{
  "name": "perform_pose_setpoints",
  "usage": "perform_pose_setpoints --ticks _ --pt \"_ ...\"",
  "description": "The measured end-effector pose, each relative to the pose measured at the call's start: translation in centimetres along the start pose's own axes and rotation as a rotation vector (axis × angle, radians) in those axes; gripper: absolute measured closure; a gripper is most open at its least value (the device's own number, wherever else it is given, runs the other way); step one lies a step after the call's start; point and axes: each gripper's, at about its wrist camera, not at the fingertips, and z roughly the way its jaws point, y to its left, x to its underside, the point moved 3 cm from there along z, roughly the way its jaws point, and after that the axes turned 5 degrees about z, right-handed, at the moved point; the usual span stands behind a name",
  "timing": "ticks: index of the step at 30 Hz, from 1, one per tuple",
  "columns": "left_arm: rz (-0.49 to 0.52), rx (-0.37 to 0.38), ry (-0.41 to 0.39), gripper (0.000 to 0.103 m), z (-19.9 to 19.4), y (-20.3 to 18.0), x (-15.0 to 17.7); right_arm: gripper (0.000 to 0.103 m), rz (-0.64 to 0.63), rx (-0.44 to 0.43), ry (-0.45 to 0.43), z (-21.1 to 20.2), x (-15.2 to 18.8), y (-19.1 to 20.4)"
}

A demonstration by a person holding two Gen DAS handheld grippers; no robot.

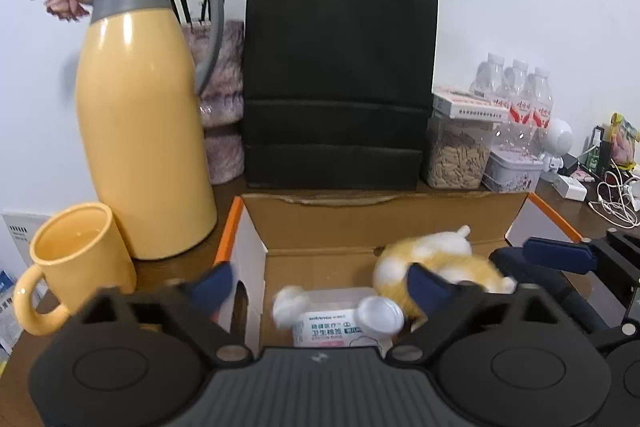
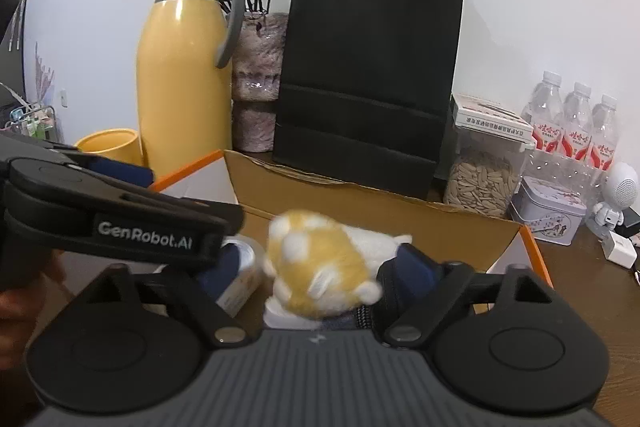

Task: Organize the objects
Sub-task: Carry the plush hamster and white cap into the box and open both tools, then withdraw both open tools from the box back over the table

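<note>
A wooden table [image 1: 568, 207] ran along a white wall, its back edge crowded. Largest there was a black paper bag [image 1: 340, 79] standing upright against the wall, directly behind an open cardboard box [image 1: 384, 219] with orange-edged flaps [image 1: 228, 239]. To the left of the bag stood a tall yellow thermos jug [image 1: 140, 131] with a grey handle, a vase of dried flowers [image 1: 224, 99] tucked behind it, and a yellow mug [image 1: 76, 259] just beside the jug's base, close to the box's left flap. To the right of the bag sat a clear jar of seeds [image 1: 456, 155], a decorated tin [image 1: 512, 173], three water bottles [image 1: 516, 95] and a small white speaker figure [image 2: 616, 195], leaving only a strip of bare tabletop on that side. The box's open top was the one roomy opening, walled by its raised back flap and side flaps. Inside it lay an orange and white plush toy [image 2: 320, 267], blurred, toward the right half, resting free with no pad pressing on it. Beside it, lower left in the left wrist view, lay a clear box of cotton swabs [image 1: 328, 323] and a small white cup [image 1: 380, 315]. The left gripper [image 1: 320, 287] hung over the box's near edge with its jaws spread wide and nothing gripped, its left finger over the left flap. The right gripper [image 2: 320, 275] also stood wide, its blue pads [image 2: 412, 267] on either side of the toy without clamping it. In the right wrist view the left gripper's black body crossed the left side, with part of the person's hand [image 2: 24, 287] behind it.
</note>
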Motion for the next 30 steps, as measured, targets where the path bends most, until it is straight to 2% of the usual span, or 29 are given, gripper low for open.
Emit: perform_pose_setpoints --ticks 2,17,30 --pt "-0.001 0.001 -0.003 0.004 -0.3 -0.1 -0.1 0.0 -0.009 0.005 -0.007 -0.2 0.0 0.1" --pt "-0.009 -0.006 -0.017 0.003 -0.9 -0.1 -0.2 0.0 0.005 0.01 0.002 -0.5 0.4 -0.3" --pt "0.002 0.006 -0.066 0.003 -4.2 -1.1 0.5 0.0 0.037 0.026 -0.014 -3.7 1.8 -0.6"
